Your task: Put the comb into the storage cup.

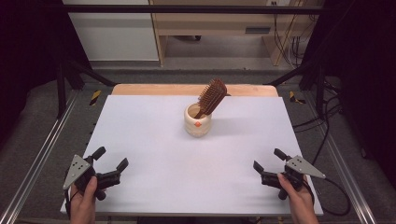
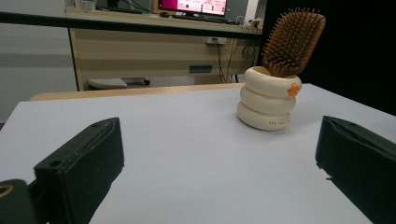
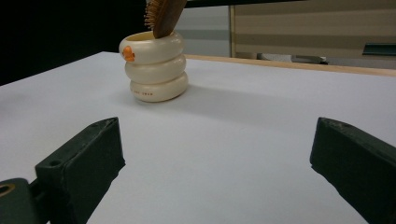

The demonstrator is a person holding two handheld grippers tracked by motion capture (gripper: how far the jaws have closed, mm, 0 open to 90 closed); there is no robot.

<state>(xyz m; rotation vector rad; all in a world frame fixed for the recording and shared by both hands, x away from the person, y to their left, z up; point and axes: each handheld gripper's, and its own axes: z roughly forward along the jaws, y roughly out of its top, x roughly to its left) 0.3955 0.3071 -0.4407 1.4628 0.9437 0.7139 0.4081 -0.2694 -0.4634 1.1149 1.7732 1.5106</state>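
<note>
Two grippers are held low at the near edge of the table (image 1: 140, 140), both with jaws spread wide and nothing between them. Left gripper (image 1: 111, 163) is seen at the near-left corner, right gripper (image 1: 270, 164) at the near-right corner. A wooden hairbrush (image 1: 212, 97) is stood handle-down in a cream ringed cup (image 1: 197, 122), placed centre-far on the table, well apart from both grippers. The brush's long axis is tilted up and to the right, bristle head above the rim. From the left gripper the cup (image 2: 267, 100) is found ahead and to the right; from the right gripper the cup (image 3: 155, 67) is found ahead and to the left. Neither gripper is clearly nearer. The right is judged slightly better placed, as the brush head leans its way.
</note>
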